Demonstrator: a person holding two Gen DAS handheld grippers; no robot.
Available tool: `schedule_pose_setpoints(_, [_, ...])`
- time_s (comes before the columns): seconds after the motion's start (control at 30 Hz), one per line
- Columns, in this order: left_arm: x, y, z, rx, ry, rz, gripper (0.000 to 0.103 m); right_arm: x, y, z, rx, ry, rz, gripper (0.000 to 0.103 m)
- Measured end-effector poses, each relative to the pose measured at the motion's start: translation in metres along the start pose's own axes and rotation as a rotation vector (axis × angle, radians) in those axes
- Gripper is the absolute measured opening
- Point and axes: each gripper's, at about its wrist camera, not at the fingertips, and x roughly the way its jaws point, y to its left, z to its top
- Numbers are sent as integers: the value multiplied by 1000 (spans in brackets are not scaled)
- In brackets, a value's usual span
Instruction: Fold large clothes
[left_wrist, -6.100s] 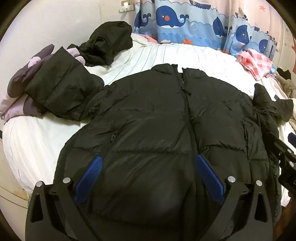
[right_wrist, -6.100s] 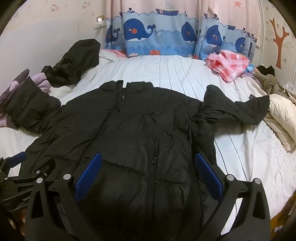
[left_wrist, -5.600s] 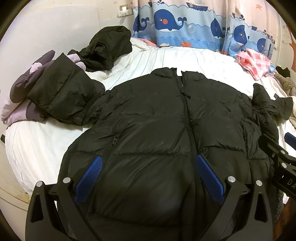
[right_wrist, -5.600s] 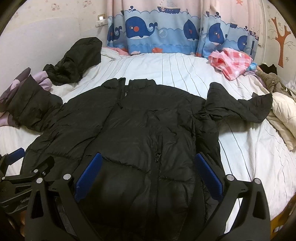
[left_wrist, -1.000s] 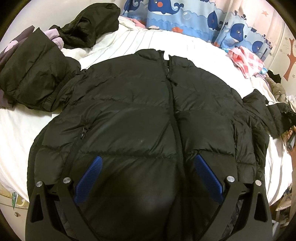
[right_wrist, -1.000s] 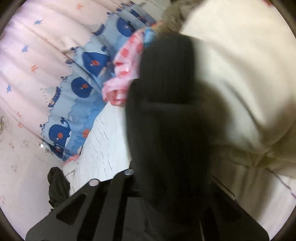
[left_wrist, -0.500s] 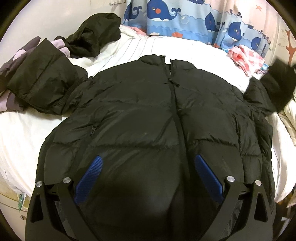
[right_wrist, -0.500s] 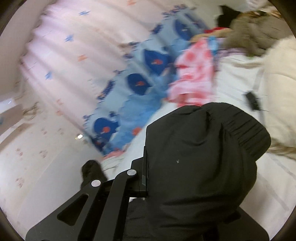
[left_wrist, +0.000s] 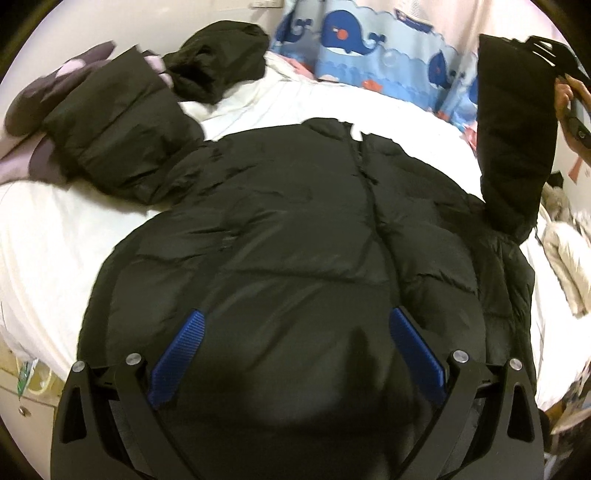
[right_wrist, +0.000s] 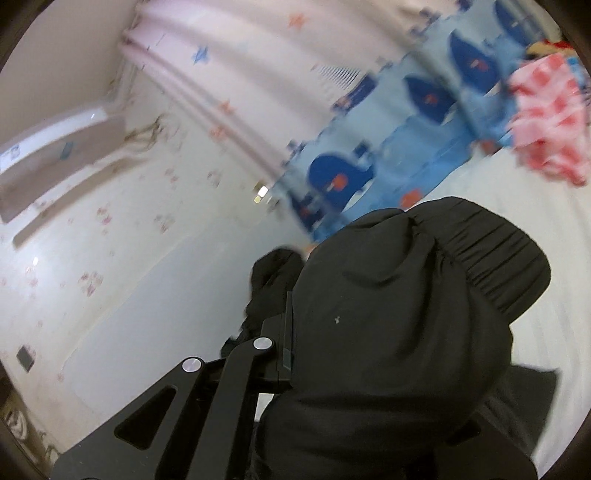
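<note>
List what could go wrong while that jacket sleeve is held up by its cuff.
1. The right gripper is clamped only on the sleeve by its cuff end; the slick, puffy fabric could slip out.
2. The left gripper hovers open over the jacket, pinning nothing, so pulling the sleeve may drag the body askew.
3. The other sleeve lies bunched on purple clothing, which could get folded in.

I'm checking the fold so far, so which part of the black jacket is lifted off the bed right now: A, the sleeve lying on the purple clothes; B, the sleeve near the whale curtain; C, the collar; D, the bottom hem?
B: the sleeve stands up in front of the whale curtain, its cuff clamped in the right tongs, while the jacket body lies flat.
</note>
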Motion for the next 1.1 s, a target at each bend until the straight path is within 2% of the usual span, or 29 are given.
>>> schedule_pose_setpoints(0.1, [-3,13,-2,-28,-4,3,96,46,20,-28,1,69,25,4])
schedule_pose_setpoints(0.27, [0,29,-7,-70,3,-7,96,118,31,-83,5,185,18,4])
schedule_pose_setpoints(0.4, [6,38,-11,-93,18,-17,96,176,25,-148,-9,317,-42,4])
schedule_pose_setpoints(0.43, [6,39,-12,-97,20,-20,96,186,19,-162,-7,351,-55,7])
schedule_pose_setpoints(0.5, [8,44,-14,-112,28,-27,96,219,10,-208,-4,477,-121,8])
schedule_pose_setpoints(0.53, [8,46,-15,-118,31,-30,96,227,4,-220,2,519,-144,12])
schedule_pose_setpoints(0.57, [8,47,-15,-123,34,-32,96,241,-3,-244,16,604,-177,16])
schedule_pose_setpoints(0.6, [8,50,-16,-128,38,-35,96,249,-11,-259,29,668,-195,27])
schedule_pose_setpoints(0.63, [8,51,-16,-131,39,-37,96,260,-15,-280,38,745,-204,45])
schedule_pose_setpoints(0.67, [8,53,-17,-135,41,-40,96,262,-14,-291,25,771,-200,54])
schedule_pose_setpoints(0.73, [7,58,-17,-141,45,-47,96,264,-1,-300,-38,783,-174,79])
schedule_pose_setpoints(0.77, [6,60,-16,-145,46,-50,96,263,9,-301,-66,792,-148,84])
schedule_pose_setpoints(0.87, [2,70,-12,-163,43,-51,96,248,29,-287,-54,782,-63,87])
schedule_pose_setpoints(0.93, [-3,79,-8,-171,31,-34,96,225,34,-266,-24,737,4,88])
schedule_pose_setpoints(1.0, [-6,87,-3,-177,22,-8,96,189,34,-239,12,655,78,93])
schedule_pose_setpoints(1.1, [-4,96,9,-185,19,2,96,128,13,-203,38,521,76,96])
